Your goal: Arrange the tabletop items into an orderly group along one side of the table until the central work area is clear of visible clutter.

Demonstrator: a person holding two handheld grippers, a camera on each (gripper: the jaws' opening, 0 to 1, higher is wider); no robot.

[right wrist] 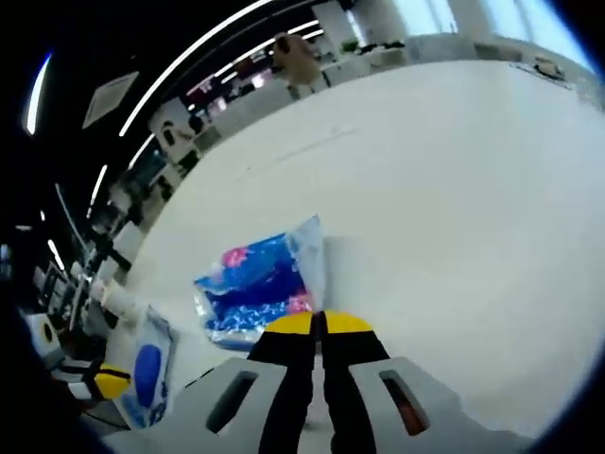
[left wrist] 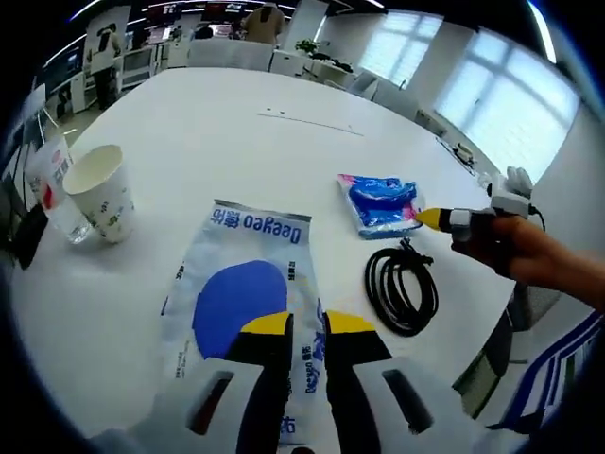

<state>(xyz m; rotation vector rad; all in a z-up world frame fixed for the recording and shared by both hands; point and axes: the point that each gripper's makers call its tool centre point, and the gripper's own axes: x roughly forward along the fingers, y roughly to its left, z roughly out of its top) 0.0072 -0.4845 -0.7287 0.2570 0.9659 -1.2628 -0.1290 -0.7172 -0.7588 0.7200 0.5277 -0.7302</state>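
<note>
A large white wipes pack with a blue oval lies flat on the white table close in front of me. My left gripper is shut on its near right edge, and a strip of the pack runs between the jaws. A small blue packet lies further right. My right gripper, held by a hand, has its yellow tips at that packet's right corner. In the right gripper view the blue packet sits just beyond the right gripper, whose jaws are shut on its near corner. The wipes pack shows at lower left.
A patterned paper cup and a clear plastic cup stand together at the left. A coiled black cable lies below the blue packet, near the table's right edge. Desks and people stand beyond the far end.
</note>
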